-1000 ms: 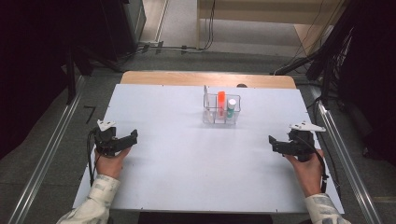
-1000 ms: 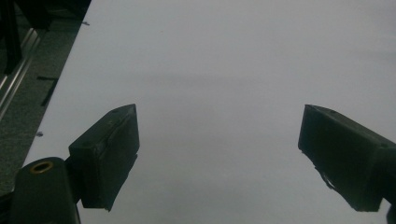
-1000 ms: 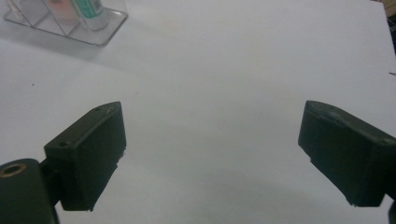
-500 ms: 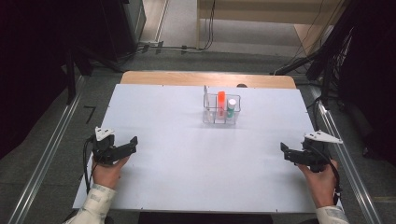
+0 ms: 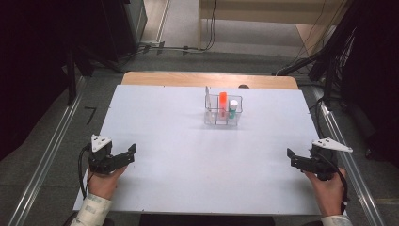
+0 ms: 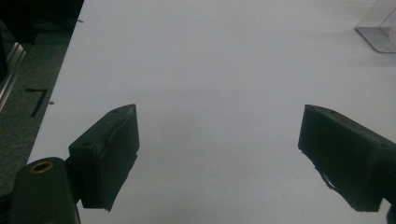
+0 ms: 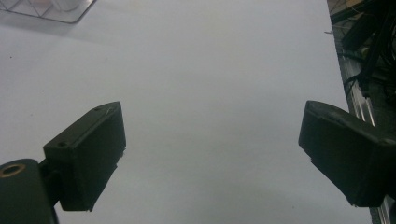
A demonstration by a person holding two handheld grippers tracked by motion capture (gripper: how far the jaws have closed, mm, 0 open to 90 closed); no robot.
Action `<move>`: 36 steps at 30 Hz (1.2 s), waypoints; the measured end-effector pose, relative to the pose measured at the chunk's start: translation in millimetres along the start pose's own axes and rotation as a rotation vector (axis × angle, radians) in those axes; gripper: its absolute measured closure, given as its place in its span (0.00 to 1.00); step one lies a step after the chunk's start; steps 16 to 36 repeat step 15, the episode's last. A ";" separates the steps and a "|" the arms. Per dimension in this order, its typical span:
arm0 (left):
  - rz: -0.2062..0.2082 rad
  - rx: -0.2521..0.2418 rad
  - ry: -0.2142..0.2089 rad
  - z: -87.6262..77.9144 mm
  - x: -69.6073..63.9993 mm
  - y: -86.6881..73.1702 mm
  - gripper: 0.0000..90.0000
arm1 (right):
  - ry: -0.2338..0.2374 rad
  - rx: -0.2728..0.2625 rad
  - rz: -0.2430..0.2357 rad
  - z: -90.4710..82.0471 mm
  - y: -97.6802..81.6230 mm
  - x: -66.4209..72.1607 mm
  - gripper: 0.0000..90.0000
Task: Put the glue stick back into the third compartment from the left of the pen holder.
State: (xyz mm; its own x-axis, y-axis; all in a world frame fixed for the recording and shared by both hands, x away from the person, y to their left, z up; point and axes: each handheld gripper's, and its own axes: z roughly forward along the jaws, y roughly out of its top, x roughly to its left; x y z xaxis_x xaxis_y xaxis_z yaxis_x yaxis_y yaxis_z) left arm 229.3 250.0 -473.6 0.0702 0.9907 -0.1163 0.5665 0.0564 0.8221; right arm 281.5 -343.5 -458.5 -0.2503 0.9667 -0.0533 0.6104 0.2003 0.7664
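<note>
Left gripper (image 5: 131, 151) and right gripper (image 5: 291, 157) sat spread, holding nothing, at the desk's (image 5: 188, 155) near corners. Clear rack (image 5: 223, 112) with orange tube (image 5: 222, 101) and green-capped tube (image 5: 233, 107) stood well apart: 1 o'clock from left, 11 o'clock from right. Best approach from above, jaws wide, avoiding the rack walls.

Rack (image 5: 223, 112) on table (image 5: 188, 155), ahead of and between left gripper (image 5: 128, 153) and right gripper (image 5: 292, 158); tubes (image 5: 222, 102) in rack.
</note>
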 end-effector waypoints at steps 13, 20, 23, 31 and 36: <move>0.006 0.001 -0.004 -4.9 1.1 -4.2 0.14 | -0.009 0.009 0.014 -3.8 -6.2 -3.4 0.07; 0.006 0.001 -0.005 -4.7 1.0 -4.5 0.14 | -0.009 0.008 0.017 -4.6 -6.6 -4.1 0.07; 0.006 0.001 -0.005 -4.7 1.0 -4.5 0.14 | -0.009 0.008 0.017 -4.6 -6.6 -4.1 0.07; 0.006 0.001 -0.005 -4.7 1.0 -4.5 0.14 | -0.009 0.008 0.017 -4.6 -6.6 -4.1 0.07; 0.006 0.001 -0.005 -4.7 1.0 -4.5 0.14 | -0.009 0.008 0.017 -4.6 -6.6 -4.1 0.07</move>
